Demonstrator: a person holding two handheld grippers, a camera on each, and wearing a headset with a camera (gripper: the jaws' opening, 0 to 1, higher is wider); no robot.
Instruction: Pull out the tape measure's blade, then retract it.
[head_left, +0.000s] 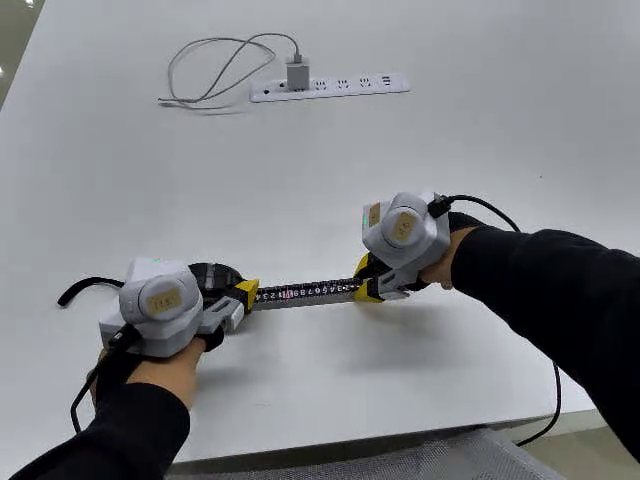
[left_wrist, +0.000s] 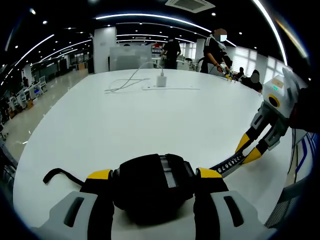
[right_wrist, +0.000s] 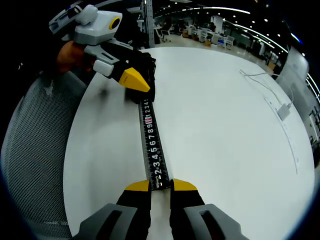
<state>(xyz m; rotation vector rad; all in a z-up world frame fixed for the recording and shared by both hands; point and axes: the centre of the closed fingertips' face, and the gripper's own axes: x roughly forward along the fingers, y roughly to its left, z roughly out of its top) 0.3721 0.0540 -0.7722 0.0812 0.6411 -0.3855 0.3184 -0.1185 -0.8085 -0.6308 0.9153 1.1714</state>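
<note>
My left hand-held gripper (head_left: 238, 298) clamps the tape measure (left_wrist: 152, 187); my right hand-held gripper (right_wrist: 161, 186) apparently pinches the blade (right_wrist: 151, 145) tip. A weak pinch could let it snap back.

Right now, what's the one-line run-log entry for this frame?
left hand-held gripper: shut on tape measure case | right hand-held gripper: shut on blade | blade: partly out | retraction: not yet done
</note>
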